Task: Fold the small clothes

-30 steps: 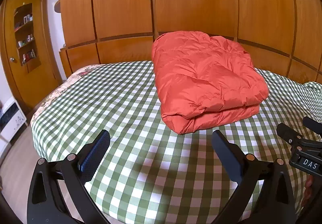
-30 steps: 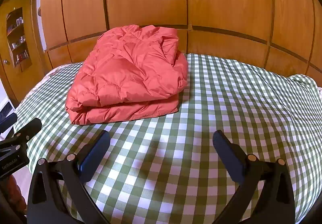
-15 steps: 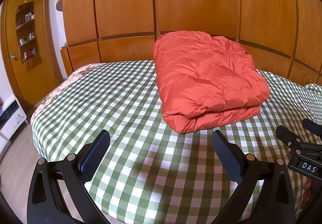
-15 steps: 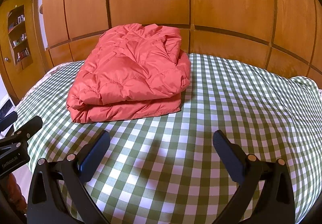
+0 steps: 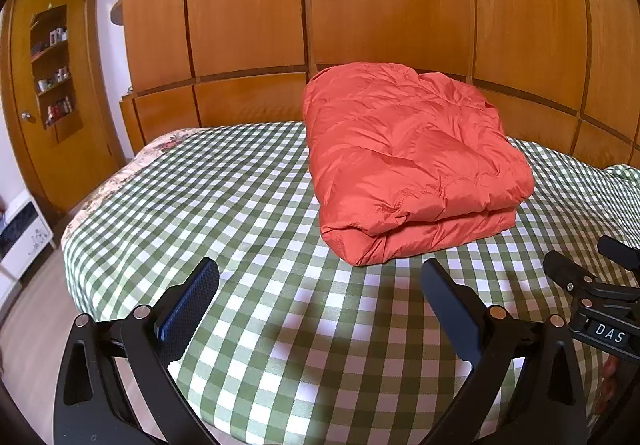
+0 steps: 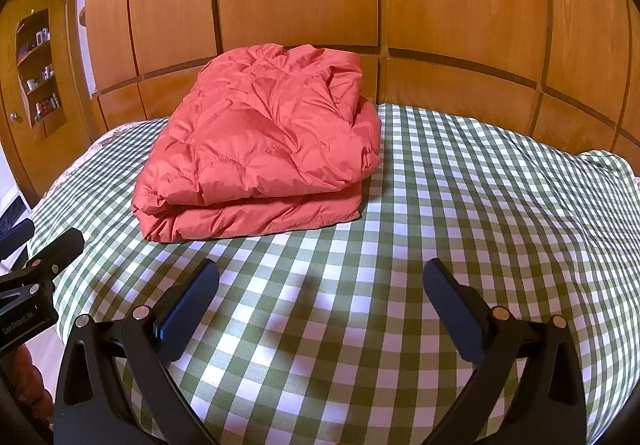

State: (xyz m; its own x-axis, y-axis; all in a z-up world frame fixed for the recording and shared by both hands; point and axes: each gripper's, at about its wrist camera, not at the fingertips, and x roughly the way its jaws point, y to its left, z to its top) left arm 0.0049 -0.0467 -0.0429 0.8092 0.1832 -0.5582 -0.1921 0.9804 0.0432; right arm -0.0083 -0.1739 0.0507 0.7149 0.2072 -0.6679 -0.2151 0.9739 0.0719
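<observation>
- A red-orange puffy jacket point(image 5: 412, 169) is lying folded into a thick bundle on the bed point(image 5: 248, 213), towards the far side, close to the wooden wall panels point(image 5: 248, 5).
- The bed's green-and-white checked cover is stretching out on every side of the jacket point(image 6: 260, 149), and a strip of floral bedding point(image 5: 120, 181) is showing along its left edge.
- The left hand-held gripper point(image 5: 320, 277) is hovering over the near part of the bed with its two fingers spread wide, gripping nothing; the jacket's near fold is lying just beyond the gap between them.
- The right hand-held gripper point(image 6: 320, 277) is likewise hanging above the checked cover with its fingers wide apart and nothing between them, the jacket sitting ahead and to its left.
- Each hand-held gripper is showing at the edge of the other's view, so the two are being held side by side.
- A wooden door with a small inset shelf point(image 5: 54, 73) is standing at the far left of the room.
</observation>
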